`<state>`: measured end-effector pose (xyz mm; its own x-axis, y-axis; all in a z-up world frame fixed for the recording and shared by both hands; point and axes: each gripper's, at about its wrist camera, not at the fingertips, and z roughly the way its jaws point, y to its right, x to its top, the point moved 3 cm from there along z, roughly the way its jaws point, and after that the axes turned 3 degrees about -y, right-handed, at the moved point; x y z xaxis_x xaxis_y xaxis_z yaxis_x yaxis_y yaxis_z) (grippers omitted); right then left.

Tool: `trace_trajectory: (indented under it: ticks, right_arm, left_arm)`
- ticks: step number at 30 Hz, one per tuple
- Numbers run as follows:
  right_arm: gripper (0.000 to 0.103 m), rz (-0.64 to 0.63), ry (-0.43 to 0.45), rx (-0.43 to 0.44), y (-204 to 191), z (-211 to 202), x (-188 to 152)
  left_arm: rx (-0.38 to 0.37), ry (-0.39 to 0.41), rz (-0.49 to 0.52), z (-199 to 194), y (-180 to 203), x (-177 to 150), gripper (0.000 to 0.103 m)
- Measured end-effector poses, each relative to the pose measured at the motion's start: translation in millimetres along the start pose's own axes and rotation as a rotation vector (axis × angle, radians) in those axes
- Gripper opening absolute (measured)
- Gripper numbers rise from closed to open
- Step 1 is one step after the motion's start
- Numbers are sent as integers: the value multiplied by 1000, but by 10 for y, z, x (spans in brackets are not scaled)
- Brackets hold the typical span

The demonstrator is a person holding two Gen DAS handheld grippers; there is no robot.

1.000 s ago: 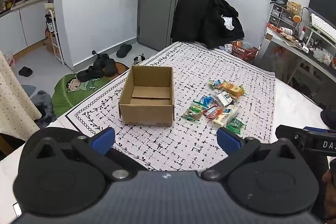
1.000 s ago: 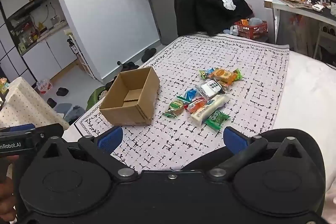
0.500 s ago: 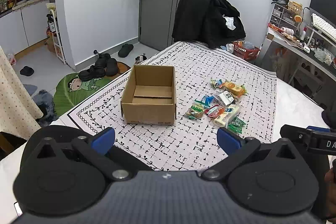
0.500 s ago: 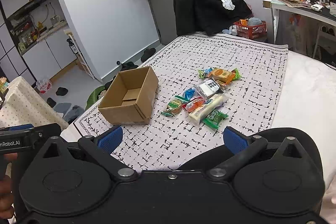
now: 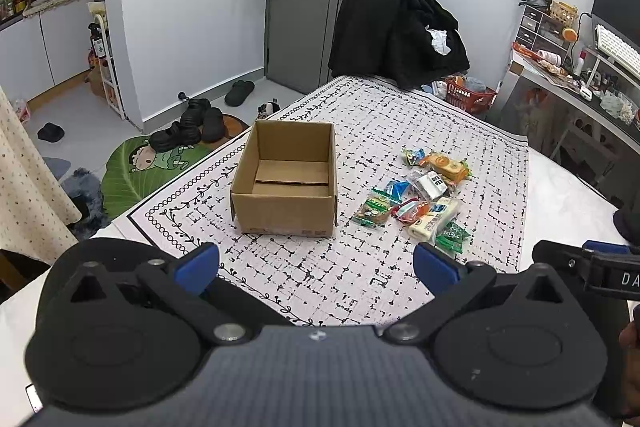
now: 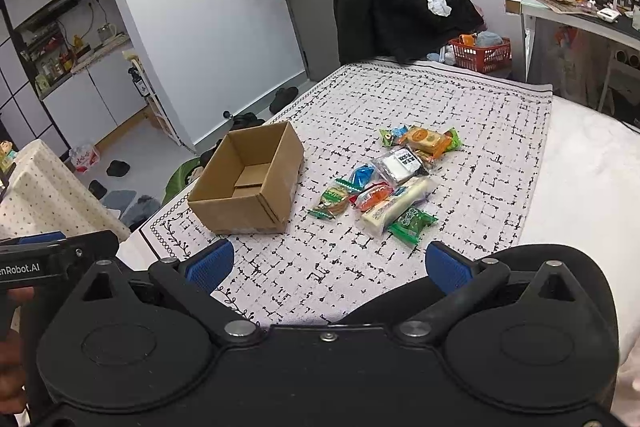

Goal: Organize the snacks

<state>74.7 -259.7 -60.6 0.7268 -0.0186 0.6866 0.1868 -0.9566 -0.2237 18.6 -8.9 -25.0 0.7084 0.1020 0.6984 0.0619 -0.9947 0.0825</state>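
Observation:
An open, empty cardboard box point(image 5: 286, 179) point(image 6: 248, 179) stands on a black-and-white patterned cloth point(image 5: 360, 275) point(image 6: 480, 131). To its right lies a pile of several wrapped snacks point(image 5: 420, 195) point(image 6: 392, 179), among them an orange packet point(image 5: 448, 165), a long white bar point(image 6: 396, 205) and a green packet point(image 6: 412, 221). My left gripper point(image 5: 316, 267) is open and empty, held back from the box. My right gripper point(image 6: 328, 267) is open and empty, held back from the snacks.
A chair draped in black clothes point(image 5: 396, 27) stands beyond the cloth's far edge. A red basket point(image 6: 480, 53) and a cluttered desk point(image 6: 572, 3) are at the right. Shoes point(image 5: 192, 127) and a green mat point(image 5: 136, 171) lie on the floor left.
Both grippers have shifted slightly, so the box and snacks sit a little differently in each view. Both stay open and empty.

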Motion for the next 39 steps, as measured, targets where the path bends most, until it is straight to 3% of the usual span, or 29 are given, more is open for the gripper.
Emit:
trace_trajectory:
  ticks: [39]
  right_arm:
    - [103, 3, -12, -20, 50, 103, 58]
  left_arm:
    - [-7, -27, -1, 109, -24, 37, 103]
